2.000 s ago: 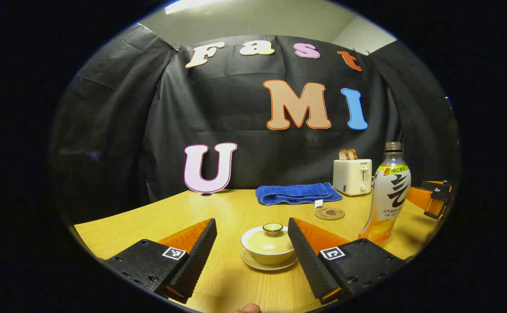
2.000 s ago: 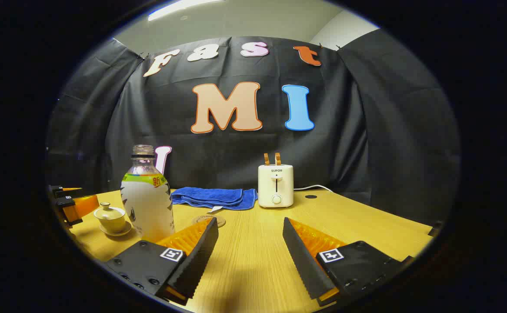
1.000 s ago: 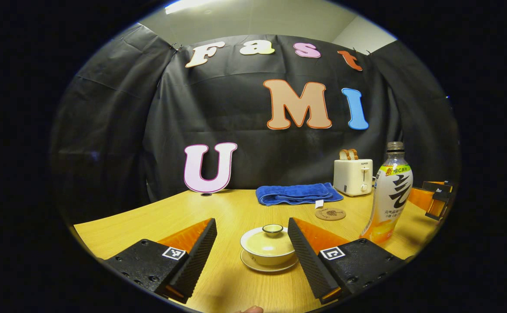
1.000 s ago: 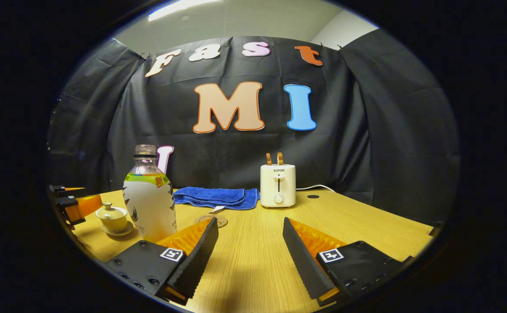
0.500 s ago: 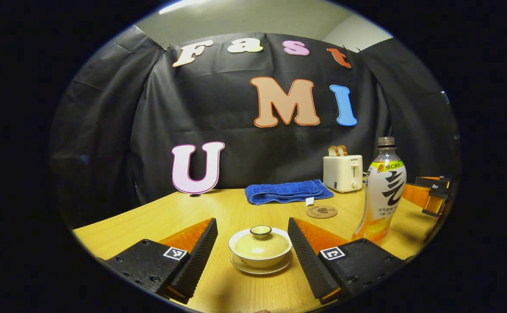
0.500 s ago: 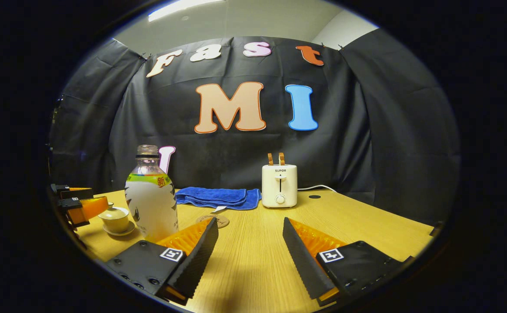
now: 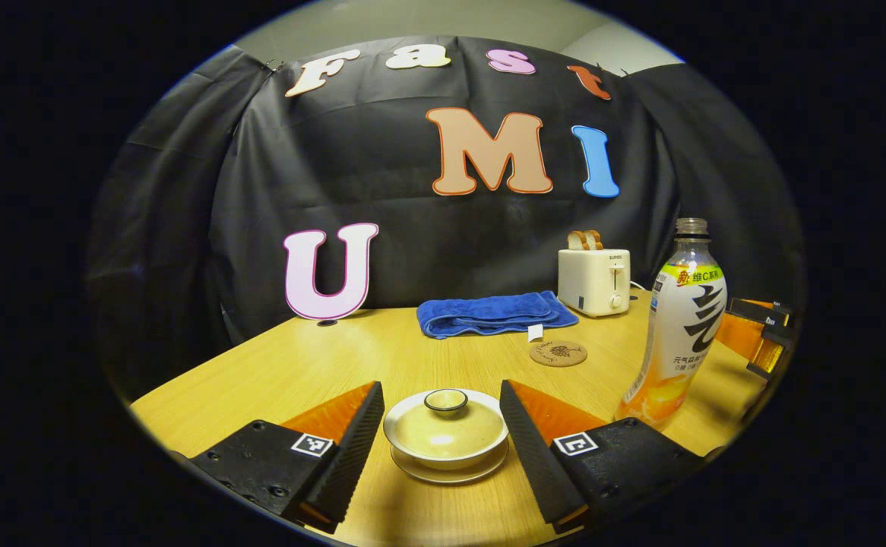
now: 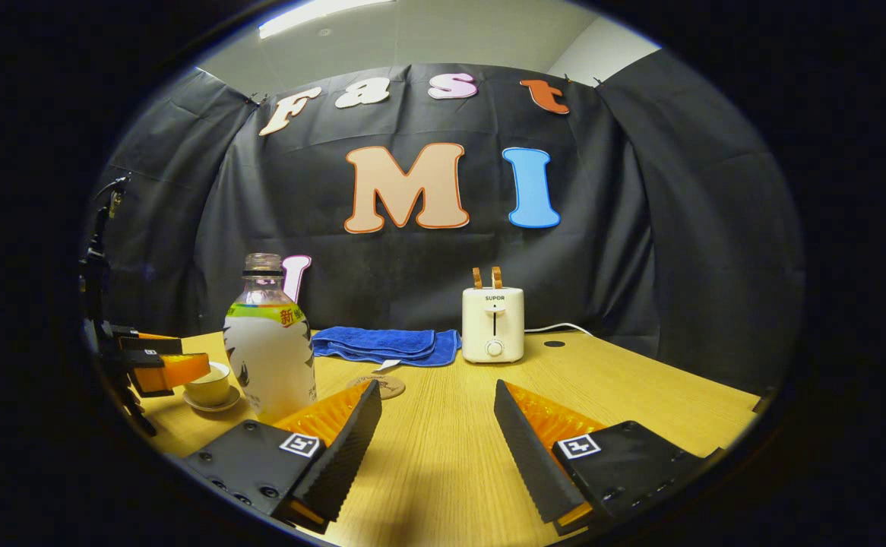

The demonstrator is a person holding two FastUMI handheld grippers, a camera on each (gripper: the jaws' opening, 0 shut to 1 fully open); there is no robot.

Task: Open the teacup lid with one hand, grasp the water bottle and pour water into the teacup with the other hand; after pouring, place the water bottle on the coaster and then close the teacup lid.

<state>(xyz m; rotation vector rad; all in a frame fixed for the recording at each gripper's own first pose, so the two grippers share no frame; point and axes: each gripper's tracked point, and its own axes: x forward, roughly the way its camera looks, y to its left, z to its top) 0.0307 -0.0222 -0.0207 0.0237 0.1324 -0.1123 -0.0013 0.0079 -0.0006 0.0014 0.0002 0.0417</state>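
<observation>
Your left gripper (image 7: 437,448) has its 2 fingers spread wide either side of the lidded teacup (image 7: 444,433), not touching. Your right gripper (image 8: 435,441) is spread over bare table (image 8: 640,387), the water bottle (image 8: 270,346) just left, coaster (image 7: 558,353) beyond.

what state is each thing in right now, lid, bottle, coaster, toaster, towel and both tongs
teacup lid: on the teacup, closed
water bottle: upright on the table, no cap, not held
coaster: bare, nothing on it
toaster: two slices sticking up
blue towel: folded, flat
left tongs: open, one finger each side of the teacup
right tongs: open, holding nothing
</observation>
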